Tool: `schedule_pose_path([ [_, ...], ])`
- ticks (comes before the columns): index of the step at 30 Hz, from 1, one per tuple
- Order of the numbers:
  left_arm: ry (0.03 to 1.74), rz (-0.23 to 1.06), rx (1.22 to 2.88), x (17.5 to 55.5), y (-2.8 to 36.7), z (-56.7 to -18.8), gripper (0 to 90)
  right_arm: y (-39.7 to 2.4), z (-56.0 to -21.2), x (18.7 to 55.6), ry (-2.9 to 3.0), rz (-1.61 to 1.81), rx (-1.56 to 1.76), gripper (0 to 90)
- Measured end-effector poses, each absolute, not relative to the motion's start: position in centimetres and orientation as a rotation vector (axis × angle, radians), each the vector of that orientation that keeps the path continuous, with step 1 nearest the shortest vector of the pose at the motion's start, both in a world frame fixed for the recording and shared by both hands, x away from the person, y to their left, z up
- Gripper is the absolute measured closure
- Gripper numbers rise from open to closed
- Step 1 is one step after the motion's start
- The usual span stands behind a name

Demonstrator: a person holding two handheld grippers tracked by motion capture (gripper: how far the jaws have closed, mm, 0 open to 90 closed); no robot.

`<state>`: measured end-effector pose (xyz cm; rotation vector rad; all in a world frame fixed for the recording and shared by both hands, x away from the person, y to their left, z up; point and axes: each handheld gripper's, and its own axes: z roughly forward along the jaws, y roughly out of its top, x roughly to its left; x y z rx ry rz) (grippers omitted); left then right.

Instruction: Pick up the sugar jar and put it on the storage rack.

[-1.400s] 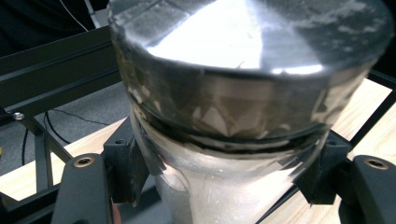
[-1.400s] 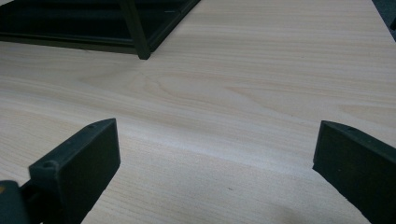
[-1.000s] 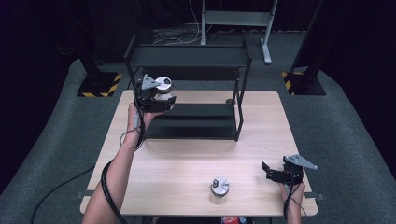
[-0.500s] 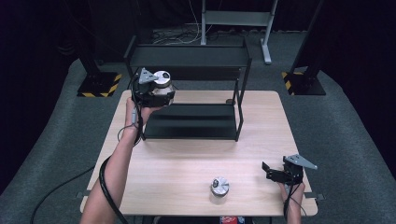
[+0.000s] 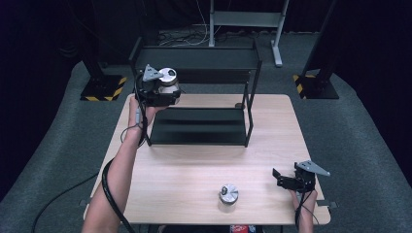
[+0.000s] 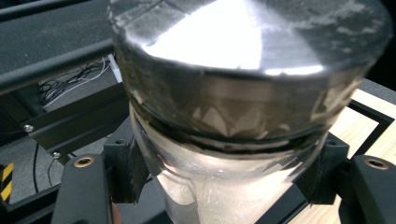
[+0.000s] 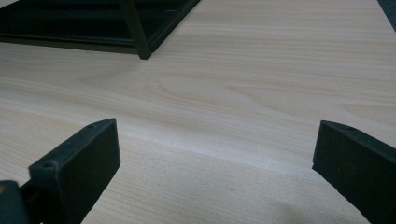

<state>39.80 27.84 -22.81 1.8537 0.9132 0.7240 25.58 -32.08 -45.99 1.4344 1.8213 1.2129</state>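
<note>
A: Nearest, the right gripper (image 5: 284,178) rests at the table's (image 5: 184,174) near right edge, jaws spread wide over bare wood with nothing between them; 1 jar (image 5: 228,193) stands just left of it, well apart from the rack (image 5: 194,124).

B: And farther off?

A: The left gripper (image 5: 167,94) clamps a second jar (image 6: 243,107) below its metal lid, raised at the rack's left end, about level with the top shelf (image 5: 194,58).

B: Best handling?

A: Probably keep the jar upright, carry it clear over the shelf's front rail, lower until the base sits flat, and only then release; a glass wall may slip under 2 narrow pads.

B: Anything unclear?

A: The jar's base is cut off in the left gripper view; its contents cannot be made out; the shelf surface is too dark to read.
</note>
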Motion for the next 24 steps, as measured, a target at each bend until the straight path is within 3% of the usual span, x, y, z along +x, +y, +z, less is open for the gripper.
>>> schedule_pose_path([
  [24, 0.883, 0.748, 1.84, 39.9, 27.7, -20.0, 30.5, -32.2, -46.0, 25.5, 1.819, 1.218, 1.434, 0.0],
])
